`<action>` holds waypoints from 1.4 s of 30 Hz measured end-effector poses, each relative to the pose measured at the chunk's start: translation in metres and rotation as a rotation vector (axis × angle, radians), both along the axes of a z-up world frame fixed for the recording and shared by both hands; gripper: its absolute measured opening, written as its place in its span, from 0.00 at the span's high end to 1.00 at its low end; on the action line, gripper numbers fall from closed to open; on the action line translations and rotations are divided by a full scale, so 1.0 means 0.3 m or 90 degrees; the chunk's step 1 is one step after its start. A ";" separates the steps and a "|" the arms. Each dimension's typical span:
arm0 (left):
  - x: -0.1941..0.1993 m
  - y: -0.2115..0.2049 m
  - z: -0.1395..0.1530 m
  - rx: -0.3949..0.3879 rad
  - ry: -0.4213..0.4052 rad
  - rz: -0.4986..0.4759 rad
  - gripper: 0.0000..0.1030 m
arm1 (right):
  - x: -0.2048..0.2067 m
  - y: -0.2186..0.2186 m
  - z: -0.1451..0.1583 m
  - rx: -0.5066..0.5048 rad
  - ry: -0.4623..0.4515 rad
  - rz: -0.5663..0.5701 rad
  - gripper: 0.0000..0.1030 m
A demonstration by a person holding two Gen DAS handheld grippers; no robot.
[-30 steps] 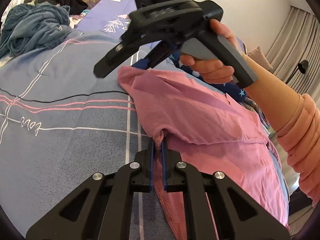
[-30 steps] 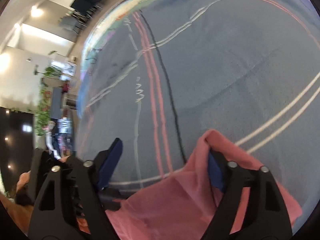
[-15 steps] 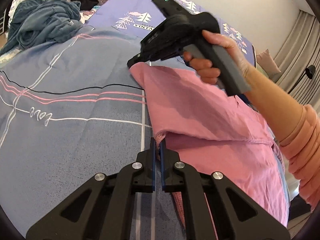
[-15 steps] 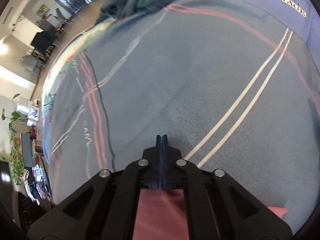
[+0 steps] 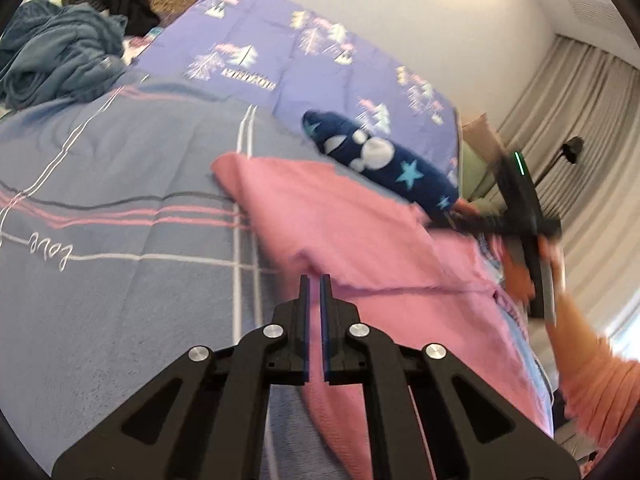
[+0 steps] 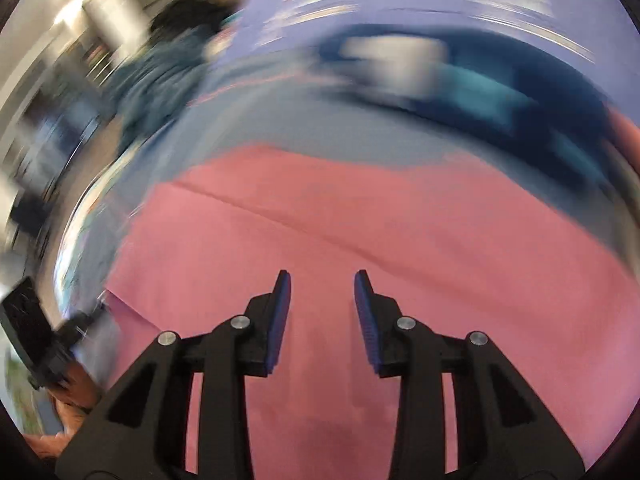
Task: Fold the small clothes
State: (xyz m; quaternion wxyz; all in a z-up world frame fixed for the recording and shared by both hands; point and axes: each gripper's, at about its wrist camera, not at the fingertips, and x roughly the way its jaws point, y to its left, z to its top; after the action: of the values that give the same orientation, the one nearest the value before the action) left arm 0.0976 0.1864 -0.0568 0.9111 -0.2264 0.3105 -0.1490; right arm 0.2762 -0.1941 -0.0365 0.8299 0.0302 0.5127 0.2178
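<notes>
A pink garment [image 5: 360, 232] lies spread on the grey-blue striped blanket [image 5: 120, 280], its far corner flat on the blanket. My left gripper [image 5: 315, 280] is shut on a fold at its near edge, and pink cloth shows between the pads. My right gripper [image 6: 322, 276] hovers over the pink garment [image 6: 360, 220] with jaws opening and nothing between them. In the left wrist view its black body [image 5: 524, 208] is a blur at the garment's right side, held by a hand in an orange sleeve [image 5: 592, 384].
A navy garment with stars [image 5: 380, 160] lies just beyond the pink one. Behind it is a purple duvet with tree prints [image 5: 300, 60]. A teal blanket heap [image 5: 52, 60] and dark clothes [image 5: 120, 4] sit at the far left. Curtains [image 5: 588, 120] hang at the right.
The right gripper left the pink garment's far corner, swung away to the right, and its jaws went from shut to parted. The left gripper keeps its pinch and has lifted slightly.
</notes>
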 end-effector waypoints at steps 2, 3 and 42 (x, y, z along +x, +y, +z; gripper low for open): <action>-0.006 -0.002 0.020 -0.004 -0.029 0.003 0.97 | -0.117 -0.240 -0.039 0.081 0.020 -0.105 0.66; 0.004 -0.009 0.033 -0.005 -0.042 0.001 0.97 | -0.146 -0.305 -0.058 0.114 0.035 -0.127 0.67; 0.409 -0.606 0.034 0.148 0.159 0.007 0.24 | -0.881 -1.412 -0.342 0.326 -0.083 -0.860 0.15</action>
State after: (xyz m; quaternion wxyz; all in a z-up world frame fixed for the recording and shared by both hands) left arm 0.2201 0.0046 -0.0465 0.8862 -0.1378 0.4355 -0.0778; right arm 0.0119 -0.6177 -0.1392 0.7790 0.5209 0.2647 -0.2276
